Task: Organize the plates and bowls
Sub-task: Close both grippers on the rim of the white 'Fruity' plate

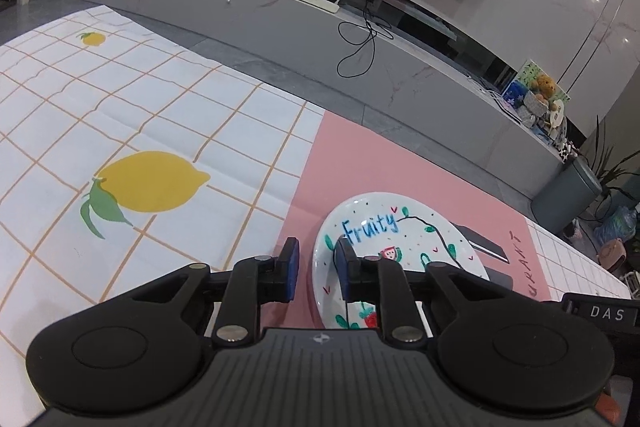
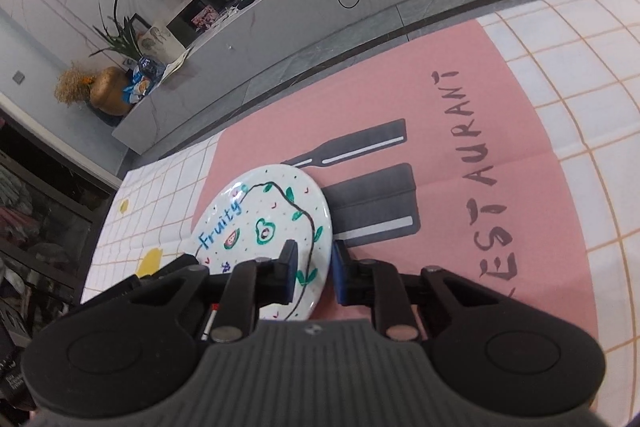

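The worktop (image 1: 168, 107) under a white lemon-print grid cloth lies bare to the left, its far edge meeting grey floor. On the cloth's pink panel (image 2: 460, 187) rests the round white ceramic plate (image 1: 400, 227) lettered "Fruity". The left gripper (image 1: 316, 271) and the right gripper (image 2: 314, 273) each straddle its rim, fingers narrowly apart; whether the pads press is unclear. The plate's near edge is hidden.

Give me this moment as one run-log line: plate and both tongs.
plate: on pink mat | left tongs: straddling its rim | right tongs: straddling opposite rim | grip: unconfirmed
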`<state>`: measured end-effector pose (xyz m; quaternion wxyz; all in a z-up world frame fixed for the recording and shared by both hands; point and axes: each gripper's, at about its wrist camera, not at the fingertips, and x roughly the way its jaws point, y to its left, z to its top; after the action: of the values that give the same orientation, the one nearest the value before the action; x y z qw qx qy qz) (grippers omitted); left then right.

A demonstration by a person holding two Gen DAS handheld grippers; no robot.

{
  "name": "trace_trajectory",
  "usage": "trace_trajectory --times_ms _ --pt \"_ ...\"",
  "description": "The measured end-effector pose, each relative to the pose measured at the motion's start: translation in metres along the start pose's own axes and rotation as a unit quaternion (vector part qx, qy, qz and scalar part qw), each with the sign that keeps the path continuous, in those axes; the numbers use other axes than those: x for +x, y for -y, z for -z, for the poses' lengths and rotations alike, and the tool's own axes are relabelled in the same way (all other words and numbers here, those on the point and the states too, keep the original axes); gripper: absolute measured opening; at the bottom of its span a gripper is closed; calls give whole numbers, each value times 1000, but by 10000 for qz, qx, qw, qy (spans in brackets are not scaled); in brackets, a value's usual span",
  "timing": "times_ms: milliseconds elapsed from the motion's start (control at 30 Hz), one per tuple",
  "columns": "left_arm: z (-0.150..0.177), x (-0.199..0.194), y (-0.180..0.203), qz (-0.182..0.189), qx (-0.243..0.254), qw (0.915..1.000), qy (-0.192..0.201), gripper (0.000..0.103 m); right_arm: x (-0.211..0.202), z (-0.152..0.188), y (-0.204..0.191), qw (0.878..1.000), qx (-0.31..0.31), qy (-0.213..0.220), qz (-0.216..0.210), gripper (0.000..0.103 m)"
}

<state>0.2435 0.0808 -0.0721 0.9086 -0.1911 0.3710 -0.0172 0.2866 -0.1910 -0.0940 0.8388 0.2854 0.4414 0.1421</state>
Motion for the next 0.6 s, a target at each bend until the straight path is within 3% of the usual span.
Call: trace_trajectory --times_ms 100,200,267,600 --pt "2 0 2 98 0 9999 -67 19 -2 0 1 10000 1 34 41 17" --pt "4 0 9 -41 213 9998 -29 18 -1 3 -3 10000 -30 -10 45 14" --pt "3 -1 7 -6 112 9999 -59 16 -1 3 -4 9998 -103 1 150 8" --pt "-4 -22 3 245 -168 9995 -64 12 -11 -2 3 9990 423 -172 -15 7"
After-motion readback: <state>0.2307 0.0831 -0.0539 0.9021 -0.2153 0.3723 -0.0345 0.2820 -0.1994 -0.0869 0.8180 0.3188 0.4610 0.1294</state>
